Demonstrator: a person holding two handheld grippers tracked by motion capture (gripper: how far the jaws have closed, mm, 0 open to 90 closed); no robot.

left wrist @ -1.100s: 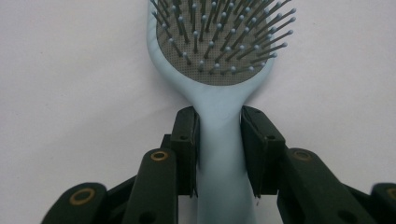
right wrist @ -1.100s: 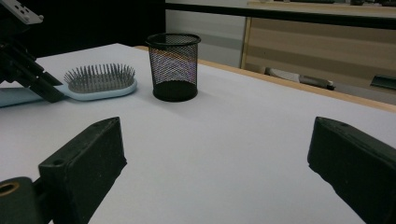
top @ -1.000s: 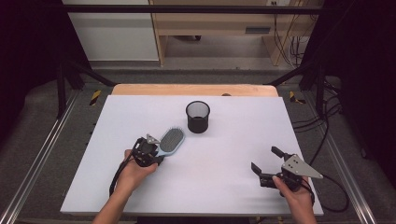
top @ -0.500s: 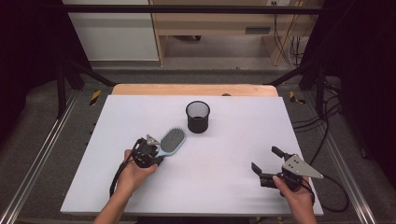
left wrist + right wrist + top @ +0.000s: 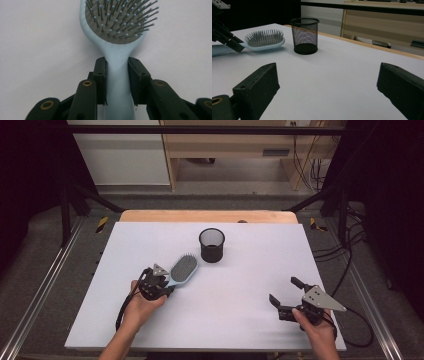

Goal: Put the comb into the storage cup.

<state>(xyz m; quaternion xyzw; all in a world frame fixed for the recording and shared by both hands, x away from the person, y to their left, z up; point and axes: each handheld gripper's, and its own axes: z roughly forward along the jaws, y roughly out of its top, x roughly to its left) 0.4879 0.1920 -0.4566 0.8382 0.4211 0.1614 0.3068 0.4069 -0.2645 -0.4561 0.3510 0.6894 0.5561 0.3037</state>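
A light blue hairbrush (image 5: 182,269) with grey bristles lies bristles-up on the white table (image 5: 260,270), left of centre. My left gripper (image 5: 167,287) is shut on its handle; in the left gripper view both jaws press the handle (image 5: 117,75) below the brush head (image 5: 120,20). A black mesh cup (image 5: 212,245) stands upright just beyond and right of the brush head. At the front right my right gripper (image 5: 285,291) rests low over the table, open, with nothing between its jaws. The right gripper view shows the cup (image 5: 305,35) and the brush (image 5: 263,40) ahead to its left.
A wooden strip (image 5: 210,216) runs along the table's far edge. Metal rails (image 5: 45,285) flank both sides, and cables (image 5: 350,265) trail off to the right. Bare white surface lies between the two grippers.
The brush and my left gripper have crept a little toward the near left. The right gripper has barely moved.
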